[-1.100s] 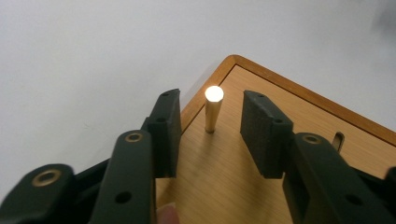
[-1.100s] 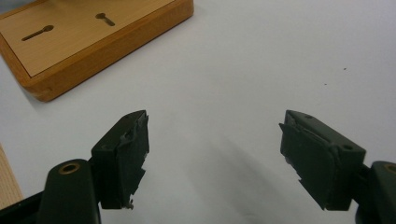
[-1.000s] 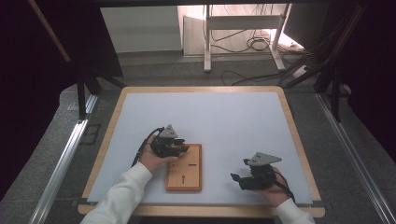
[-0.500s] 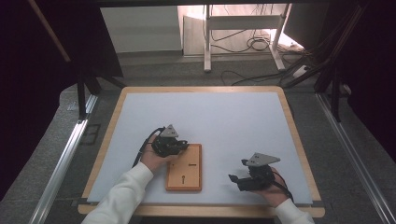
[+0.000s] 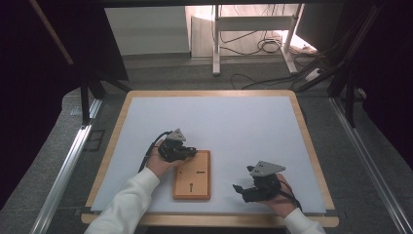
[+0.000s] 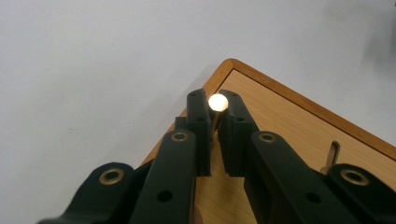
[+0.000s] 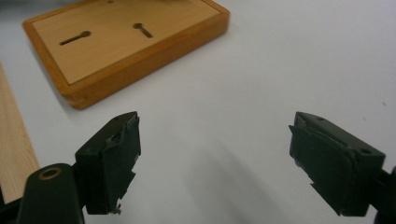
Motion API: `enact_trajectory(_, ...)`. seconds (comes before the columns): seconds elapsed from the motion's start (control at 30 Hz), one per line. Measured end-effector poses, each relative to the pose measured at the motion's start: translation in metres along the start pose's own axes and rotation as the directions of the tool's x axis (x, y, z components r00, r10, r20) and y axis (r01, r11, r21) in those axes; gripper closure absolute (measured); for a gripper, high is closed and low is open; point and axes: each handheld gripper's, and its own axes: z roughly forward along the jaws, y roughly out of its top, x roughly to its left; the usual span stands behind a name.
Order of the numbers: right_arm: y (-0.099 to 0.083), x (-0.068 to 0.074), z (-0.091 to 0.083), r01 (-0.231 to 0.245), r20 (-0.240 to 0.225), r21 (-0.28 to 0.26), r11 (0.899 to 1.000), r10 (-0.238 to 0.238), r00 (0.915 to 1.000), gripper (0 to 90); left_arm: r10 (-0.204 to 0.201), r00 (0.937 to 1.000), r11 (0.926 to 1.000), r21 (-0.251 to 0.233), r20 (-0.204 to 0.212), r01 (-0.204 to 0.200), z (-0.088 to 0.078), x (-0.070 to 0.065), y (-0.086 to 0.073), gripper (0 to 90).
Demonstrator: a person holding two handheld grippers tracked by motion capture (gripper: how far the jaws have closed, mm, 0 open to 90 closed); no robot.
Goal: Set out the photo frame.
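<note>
Left hand-held gripper [image 5: 191, 152] sits at the far-left corner of the wooden board [image 5: 192, 181], jaws clenched on a small brass pin [image 6: 217, 103]. In the left gripper view the pin's round end shows bright between the jaw tips, right over the board's corner. Can't tell if the pin touches the board.

Board lies flat on the desk [image 5: 234, 122], near-centre, between the two hands. Two keyhole-shaped slots [image 7: 74, 38] cut in its top face. A small metal piece [image 6: 331, 154] stands up from the board surface, just beside the left jaws.

Right hand-held gripper [image 5: 241, 191] rests low over the desk to the right of the board, well apart from it, jaws spread wide and released, nothing between them.
</note>
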Motion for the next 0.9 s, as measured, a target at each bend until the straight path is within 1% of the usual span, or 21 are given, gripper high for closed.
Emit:
enact_trajectory(0.03, 0.002, 0.003, 0.001, 0.016, -0.002, 0.002, 1.0, -0.016, 0.9999, 15.6, 0.003, 1.0, 1.0, 0.005, 0.001, -0.003, 0.0, 0.001, 0.0, 84.0)
enact_trajectory(0.13, 0.007, 0.012, 0.006, 0.04, -0.017, 0.009, 0.999, -0.04, 0.9991, 14.7, 0.008, 0.9999, 0.9999, 0.011, 0.007, -0.008, 0.0, 0.002, 0.001, 83.9)
enact_trajectory(0.17, 0.009, 0.015, 0.007, 0.047, -0.02, 0.01, 0.999, -0.047, 0.9987, 14.4, -0.003, 1.0, 1.0, 0.006, 0.01, 0.003, 0.0, 0.002, 0.001, 83.9)
enact_trajectory(0.37, 0.016, 0.026, 0.015, 0.076, -0.044, 0.007, 0.997, -0.076, 0.9961, 14.2, -0.015, 0.9993, 0.9997, 0.018, 0.034, 0.015, 0.0, 0.005, 0.002, 83.4)
enact_trajectory(0.43, 0.018, 0.031, 0.019, 0.088, -0.054, 0.007, 0.996, -0.088, 0.9947, 14.2, -0.027, 0.9985, 0.9995, 0.017, 0.047, 0.026, 0.0, 0.006, 0.002, 83.0)
enact_trajectory(0.5, 0.02, 0.036, 0.022, 0.108, -0.066, 0.008, 0.994, -0.108, 0.992, 14.0, -0.03, 0.9982, 0.9994, 0.021, 0.052, 0.029, 0.0, 0.007, 0.002, 82.9)
enact_trajectory(0.53, 0.02, 0.036, 0.022, 0.108, -0.066, 0.008, 0.994, -0.108, 0.992, 14.0, -0.03, 0.9982, 0.9994, 0.021, 0.052, 0.029, 0.0, 0.007, 0.002, 82.9)
enact_trajectory(0.57, 0.022, 0.043, 0.028, 0.123, -0.09, 0.013, 0.992, -0.121, 0.9885, 13.7, -0.022, 0.9983, 0.9992, 0.036, 0.055, 0.02, -0.001, 0.008, 0.003, 82.9)
enact_trajectory(0.63, 0.024, 0.048, 0.031, 0.125, -0.114, 0.016, 0.992, -0.122, 0.9859, 13.3, -0.035, 0.9976, 0.999, 0.028, 0.06, 0.033, 0.0, 0.008, 0.003, 82.8)
enact_trajectory(0.67, 0.025, 0.052, 0.033, 0.13, -0.12, 0.016, 0.991, -0.127, 0.9846, 12.9, -0.039, 0.9972, 0.9987, 0.034, 0.064, 0.037, 0.0, 0.009, 0.003, 82.8)
enact_trajectory(0.73, 0.026, 0.058, 0.037, 0.147, -0.127, 0.018, 0.989, -0.144, 0.9814, 12.4, -0.045, 0.9965, 0.9985, 0.033, 0.07, 0.043, 0.0, 0.01, 0.004, 82.6)
enact_trajectory(0.8, 0.028, 0.062, 0.039, 0.166, -0.121, 0.022, 0.986, -0.162, 0.9793, 11.6, -0.046, 0.9963, 0.9982, 0.041, 0.072, 0.043, 0.0, 0.011, 0.005, 82.7)
enact_trajectory(0.9, 0.031, 0.066, 0.042, 0.189, -0.11, 0.022, 0.982, -0.185, 0.9765, 10.7, -0.067, 0.9938, 0.9971, 0.044, 0.089, 0.063, 0.0, 0.014, 0.005, 82.8)
